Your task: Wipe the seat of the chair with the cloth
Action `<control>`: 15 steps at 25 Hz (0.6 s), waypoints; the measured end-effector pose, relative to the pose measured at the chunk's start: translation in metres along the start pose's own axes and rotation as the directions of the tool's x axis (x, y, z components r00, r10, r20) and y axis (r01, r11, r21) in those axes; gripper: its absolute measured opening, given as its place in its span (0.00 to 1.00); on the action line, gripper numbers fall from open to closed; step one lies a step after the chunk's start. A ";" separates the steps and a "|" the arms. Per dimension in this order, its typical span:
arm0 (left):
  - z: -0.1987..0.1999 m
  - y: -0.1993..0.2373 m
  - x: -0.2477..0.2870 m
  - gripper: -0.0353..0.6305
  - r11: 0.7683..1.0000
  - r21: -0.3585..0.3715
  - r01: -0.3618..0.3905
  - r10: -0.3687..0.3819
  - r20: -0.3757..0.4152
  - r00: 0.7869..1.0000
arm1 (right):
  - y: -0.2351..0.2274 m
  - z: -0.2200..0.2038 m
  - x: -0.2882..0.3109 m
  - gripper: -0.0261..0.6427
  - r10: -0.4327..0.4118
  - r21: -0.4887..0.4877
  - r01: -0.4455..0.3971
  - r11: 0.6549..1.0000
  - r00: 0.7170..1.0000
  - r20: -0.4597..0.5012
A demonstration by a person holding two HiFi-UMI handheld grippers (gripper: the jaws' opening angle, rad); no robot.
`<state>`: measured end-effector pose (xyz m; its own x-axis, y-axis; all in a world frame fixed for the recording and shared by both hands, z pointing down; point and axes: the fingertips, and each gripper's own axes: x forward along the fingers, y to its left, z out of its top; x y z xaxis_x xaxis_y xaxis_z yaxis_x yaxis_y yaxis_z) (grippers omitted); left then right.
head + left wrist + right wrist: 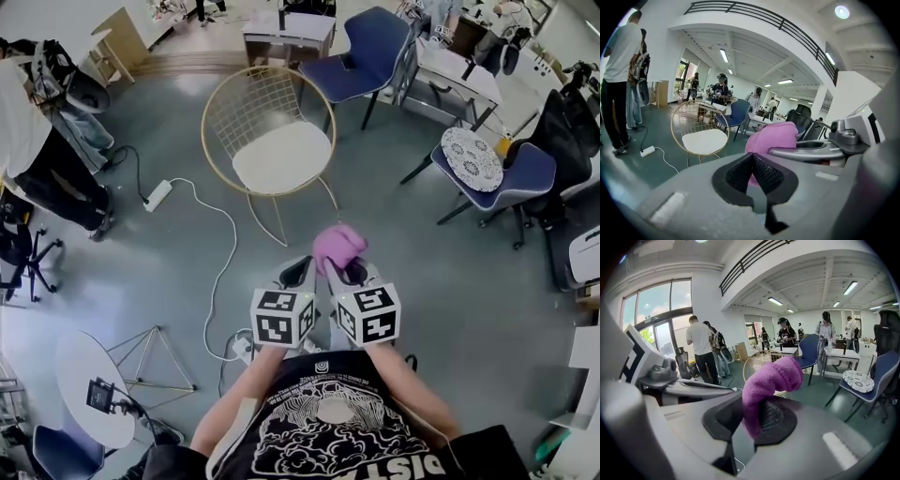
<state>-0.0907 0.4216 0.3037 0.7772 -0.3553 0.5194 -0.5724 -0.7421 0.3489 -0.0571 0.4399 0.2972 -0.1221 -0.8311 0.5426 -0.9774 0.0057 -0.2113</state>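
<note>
A gold wire chair with a round white seat [281, 156] stands on the grey floor ahead of me; it also shows in the left gripper view [704, 140] and partly behind the cloth in the right gripper view [758, 360]. My right gripper [349, 272] [752, 420] is shut on a pink-purple cloth [337, 246] [772, 378], which sticks up out of the jaws. My left gripper [302, 270] [752, 164] is held close beside it, its jaws shut with nothing between them. Both grippers are held in the air short of the chair; the cloth [772, 138] appears just to the left gripper's right.
Blue chairs [364, 54] and a desk [287, 26] stand behind the gold chair. Another blue chair with a patterned cushion [473, 159] is at the right. A power strip with white cable [157, 194] lies on the floor left. A person [37, 159] stands at the left.
</note>
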 end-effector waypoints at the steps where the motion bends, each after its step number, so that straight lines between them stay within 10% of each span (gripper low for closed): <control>1: 0.002 0.001 0.003 0.05 1.000 -0.002 -0.002 0.002 -0.001 1.000 | -0.002 0.002 0.002 0.13 0.002 0.002 -0.002 1.000 1.000 0.000; 15: 0.044 0.037 0.057 0.05 0.997 -0.034 -0.073 0.073 -0.018 0.997 | -0.040 0.042 0.061 0.13 0.078 0.025 -0.078 0.997 0.997 -0.016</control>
<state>-0.0561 0.3492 0.3115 0.7285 -0.3980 0.5576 -0.6364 -0.6944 0.3359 -0.0188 0.3654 0.3047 -0.2009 -0.8190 0.5374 -0.9604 0.0564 -0.2730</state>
